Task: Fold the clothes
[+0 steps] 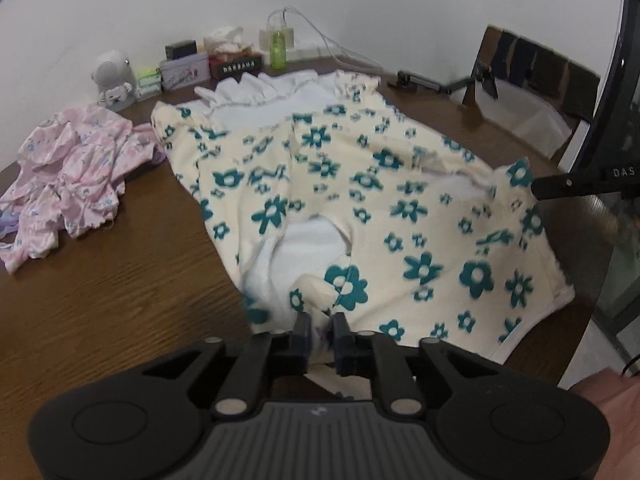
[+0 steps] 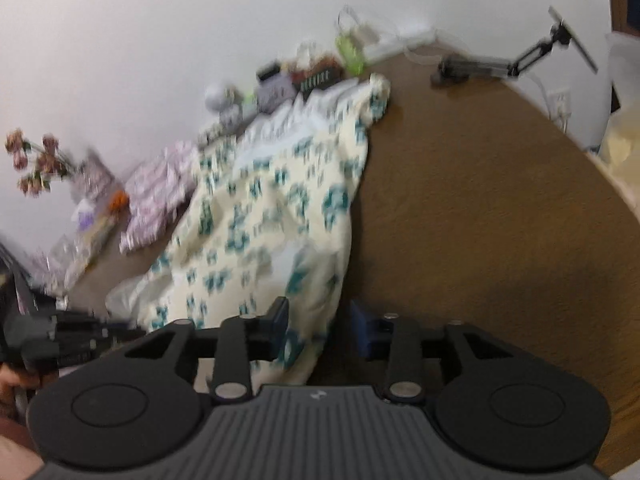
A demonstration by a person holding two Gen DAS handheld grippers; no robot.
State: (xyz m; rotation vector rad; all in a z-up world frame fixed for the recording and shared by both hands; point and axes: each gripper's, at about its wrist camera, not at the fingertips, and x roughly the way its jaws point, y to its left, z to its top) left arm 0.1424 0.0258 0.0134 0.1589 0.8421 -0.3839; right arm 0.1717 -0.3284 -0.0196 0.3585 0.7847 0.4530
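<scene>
A cream garment with teal flowers point(image 1: 360, 200) and a white lining lies spread on the brown wooden table point(image 1: 120, 300). My left gripper point(image 1: 321, 330) is shut on the garment's near edge. In the blurred right wrist view the same garment point(image 2: 260, 216) runs from the far wall toward me. My right gripper point(image 2: 318, 326) is open, its jaws standing on either side of the garment's near right edge. The right gripper's tip also shows in the left wrist view point(image 1: 580, 186), at the garment's right corner.
A crumpled pink floral garment point(image 1: 68, 172) lies at the table's left. Small boxes, a tin, a green bottle point(image 1: 277, 46) and a white toy point(image 1: 112, 80) line the far wall. A black clamp arm point(image 1: 440, 80) and a chair point(image 1: 532, 92) stand at the far right. Dried flowers point(image 2: 36, 164) are at the left.
</scene>
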